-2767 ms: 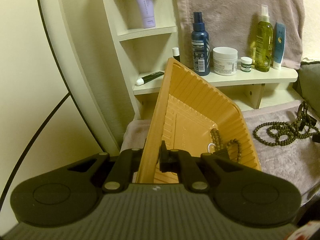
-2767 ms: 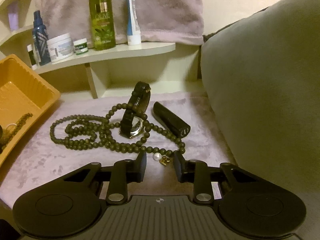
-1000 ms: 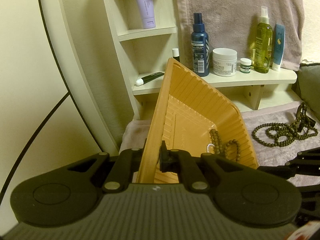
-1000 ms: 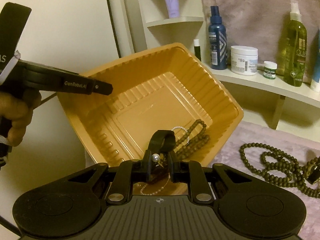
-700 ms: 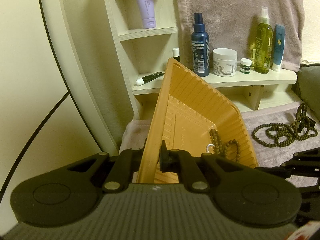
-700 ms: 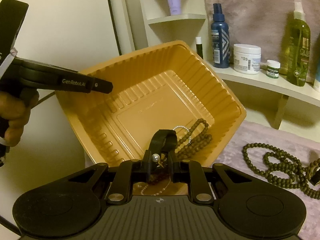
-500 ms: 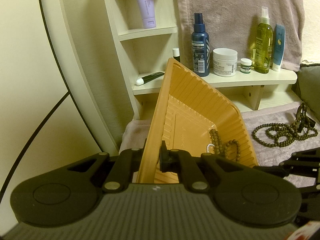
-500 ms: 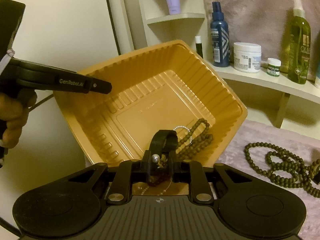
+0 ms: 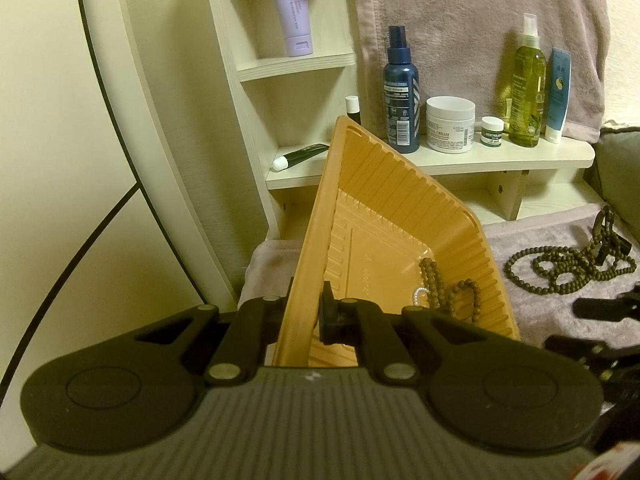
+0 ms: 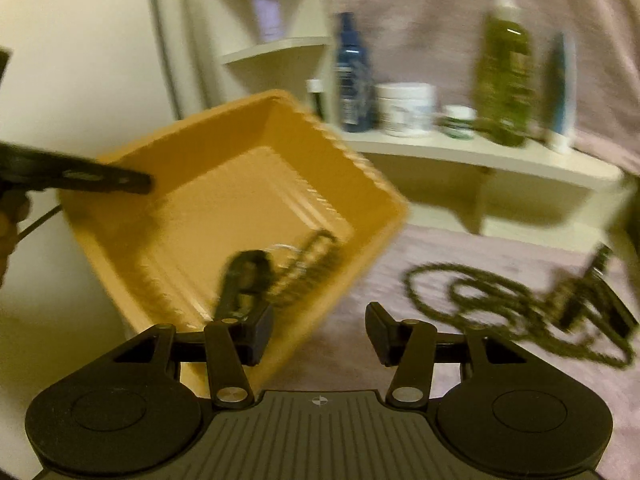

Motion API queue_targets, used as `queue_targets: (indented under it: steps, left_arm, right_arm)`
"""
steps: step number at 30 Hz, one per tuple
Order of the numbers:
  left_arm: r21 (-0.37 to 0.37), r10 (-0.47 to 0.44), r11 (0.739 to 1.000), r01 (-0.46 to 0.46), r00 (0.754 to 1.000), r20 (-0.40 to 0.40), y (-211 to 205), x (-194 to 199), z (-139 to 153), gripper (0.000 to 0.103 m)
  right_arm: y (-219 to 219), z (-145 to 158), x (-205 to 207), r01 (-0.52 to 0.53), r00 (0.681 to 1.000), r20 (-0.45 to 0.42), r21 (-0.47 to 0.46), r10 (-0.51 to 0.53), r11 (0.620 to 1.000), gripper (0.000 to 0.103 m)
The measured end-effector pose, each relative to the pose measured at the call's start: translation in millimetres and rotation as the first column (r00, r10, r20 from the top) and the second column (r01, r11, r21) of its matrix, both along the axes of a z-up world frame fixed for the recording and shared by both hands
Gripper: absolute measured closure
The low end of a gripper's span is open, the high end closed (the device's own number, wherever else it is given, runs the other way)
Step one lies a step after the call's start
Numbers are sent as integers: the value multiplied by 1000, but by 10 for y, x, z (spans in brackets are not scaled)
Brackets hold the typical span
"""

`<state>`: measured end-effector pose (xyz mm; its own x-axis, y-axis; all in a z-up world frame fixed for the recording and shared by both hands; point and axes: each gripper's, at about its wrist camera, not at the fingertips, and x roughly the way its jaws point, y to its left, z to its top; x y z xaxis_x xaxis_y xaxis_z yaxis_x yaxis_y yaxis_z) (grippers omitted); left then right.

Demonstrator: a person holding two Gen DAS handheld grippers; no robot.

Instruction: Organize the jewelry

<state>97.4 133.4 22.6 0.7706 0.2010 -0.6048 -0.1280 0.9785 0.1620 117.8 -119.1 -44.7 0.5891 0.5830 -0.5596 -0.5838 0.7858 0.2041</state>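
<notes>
My left gripper point(image 9: 306, 316) is shut on the near rim of an orange plastic tray point(image 9: 384, 216) and holds it tilted up. Brown bead bracelets point(image 9: 434, 280) and a small pearl ring lie in its low corner. In the right wrist view, which is blurred, my right gripper point(image 10: 320, 336) is open and empty just right of the tray point(image 10: 224, 168). A dark strap with a pearl piece point(image 10: 244, 276) lies inside the tray beside the beads. A long bead necklace point(image 10: 480, 296) and a watch point(image 10: 592, 280) lie on the mauve cloth to the right.
A cream shelf unit point(image 9: 480, 160) behind holds a blue spray bottle point(image 9: 400, 92), a white cream jar point(image 9: 450, 124), a green bottle point(image 9: 528, 80) and tubes. A mauve towel point(image 9: 460, 8) hangs behind. A grey cushion point(image 9: 620, 176) stands at the far right.
My right gripper has opened and let the strap and pearl piece drop into the tray, and it is swinging right towards the necklace. The left gripper and tray have not moved.
</notes>
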Motion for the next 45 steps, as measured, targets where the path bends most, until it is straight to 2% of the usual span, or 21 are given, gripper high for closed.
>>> queue_targets:
  steps: [5, 15, 23, 29, 37, 39, 45]
  left_arm:
    - [2, -1, 1000, 1, 1000, -1, -7, 2, -4, 97]
    - [3, -1, 1000, 1, 1000, -1, -5, 2, -3, 97]
    - [6, -1, 1000, 1, 1000, -4, 2, 11, -3, 97]
    - [8, -1, 1000, 1, 1000, -5, 1, 12, -2, 97]
    - [8, -1, 1000, 1, 1000, -8, 4, 16, -5, 97]
    - [8, -1, 1000, 1, 1000, -9, 7, 16, -3, 97]
    - [8, -1, 1000, 1, 1000, -9, 8, 17, -2, 97]
  right_arm:
    - [-366, -74, 68, 127, 992, -14, -21, -127, 992, 52]
    - [-988, -157, 284, 333, 943, -2, -80, -334, 940, 52]
    - [-1132, -159, 523, 370, 929, 50, -120, -366, 921, 52]
    - [-1118, -250, 714, 358, 934, 80, -190, -349, 914, 52]
    - [-1079, -334, 849, 333, 943, 84, -243, -323, 911, 77]
    - [-1066, -321, 845, 332, 943, 89, -241, -320, 912, 96]
    - [-1032, -137, 672, 353, 933, 145, -200, -328, 914, 96]
